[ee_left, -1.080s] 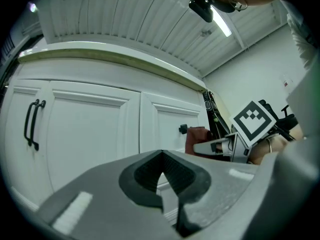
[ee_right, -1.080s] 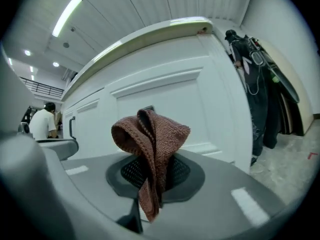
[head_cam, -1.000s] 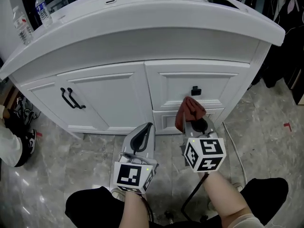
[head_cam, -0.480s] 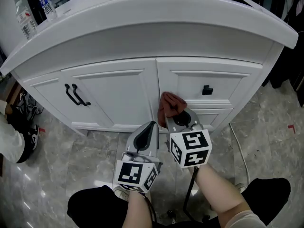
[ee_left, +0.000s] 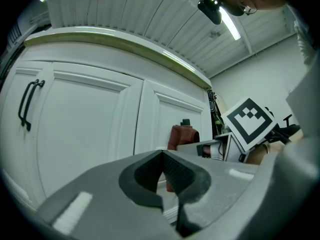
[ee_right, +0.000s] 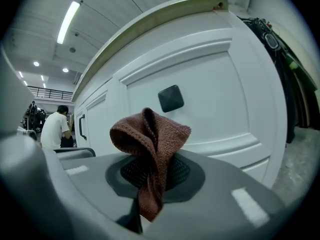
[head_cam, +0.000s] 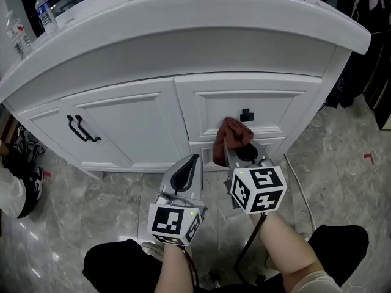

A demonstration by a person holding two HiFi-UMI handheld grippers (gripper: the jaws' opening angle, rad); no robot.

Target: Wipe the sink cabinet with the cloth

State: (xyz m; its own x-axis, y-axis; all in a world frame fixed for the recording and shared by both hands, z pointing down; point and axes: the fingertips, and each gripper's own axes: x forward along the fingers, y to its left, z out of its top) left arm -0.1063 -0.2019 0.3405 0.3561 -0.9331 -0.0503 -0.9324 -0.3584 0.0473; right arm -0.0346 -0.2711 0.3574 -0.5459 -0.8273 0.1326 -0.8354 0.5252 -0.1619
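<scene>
Right tongs (head_cam: 236, 151) are clamped on the brown cloth (head_cam: 233, 133). Its bunched upper part stands up out of the jaws and a thin tail hangs below them. Left tongs (head_cam: 192, 162) are pressed together on nothing and are held just beside, lower and to the left. The cloth is carried against, or just short of, the upper drawer front of the white sink cabinet (head_cam: 137, 124), just under the black square knob (head_cam: 247, 115) — contact cannot be settled from these views. The wiping step is judged to be in hand, with the drawer fronts being worked and the doors by the curved black handles (head_cam: 84, 130) perhaps yet to be covered. For the next move, the cloth would need to be pressed flat to the panel and swept sideways, the knob being skirted so that the bunched fabric is not snagged or pulled from the jaws.
</scene>
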